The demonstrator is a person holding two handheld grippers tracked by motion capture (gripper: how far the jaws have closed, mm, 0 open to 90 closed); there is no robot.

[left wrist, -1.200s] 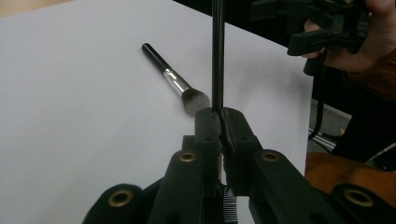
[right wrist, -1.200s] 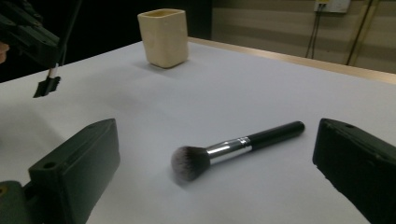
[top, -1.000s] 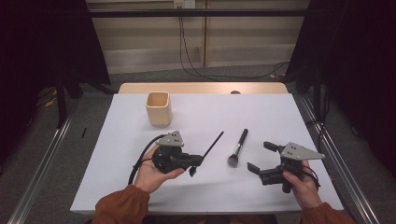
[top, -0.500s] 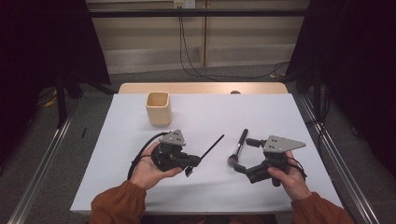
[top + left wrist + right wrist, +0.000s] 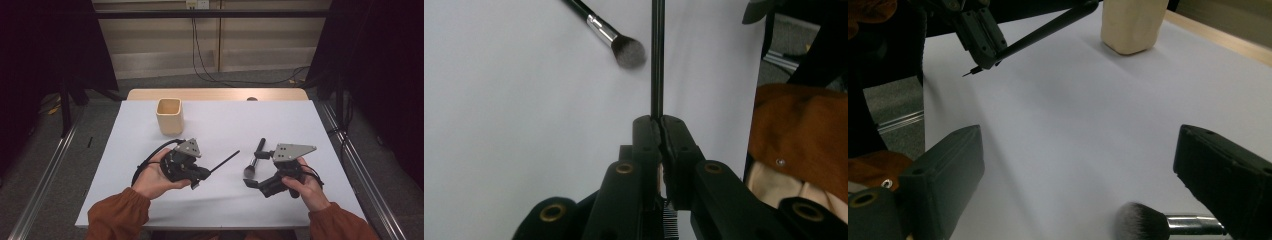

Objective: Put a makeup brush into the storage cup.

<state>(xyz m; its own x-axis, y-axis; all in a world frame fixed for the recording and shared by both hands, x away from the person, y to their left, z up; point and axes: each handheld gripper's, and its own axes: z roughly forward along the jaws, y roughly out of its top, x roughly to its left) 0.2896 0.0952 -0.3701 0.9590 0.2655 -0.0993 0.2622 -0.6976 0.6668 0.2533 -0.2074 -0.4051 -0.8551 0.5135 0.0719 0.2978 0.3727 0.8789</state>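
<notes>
My left gripper (image 5: 202, 173) is shut on a thin black stick (image 5: 225, 161) that points up and right over the white table (image 5: 280, 120). In the left gripper view the stick (image 5: 657, 60) rises straight from the shut jaws (image 5: 659, 122). A black makeup brush (image 5: 255, 157) lies right of centre, bristles toward me. My right gripper (image 5: 256, 169) is open with a jaw on either side of the bristle end; its jaws have just been closing a little. In the right gripper view the bristle head (image 5: 1143, 225) lies low between the wide jaws (image 5: 1078, 150), untouched.
A beige square cup (image 5: 170, 116) stands upright at the back left of the table; it also sits at the top of the right gripper view (image 5: 1133, 25). An orange sleeve (image 5: 799, 130) is near the table's front edge. Metal rails run along both sides.
My right gripper has moved left to the makeup brush's bristle end, from the table's right side. The left gripper and its stick have stayed in place.
</notes>
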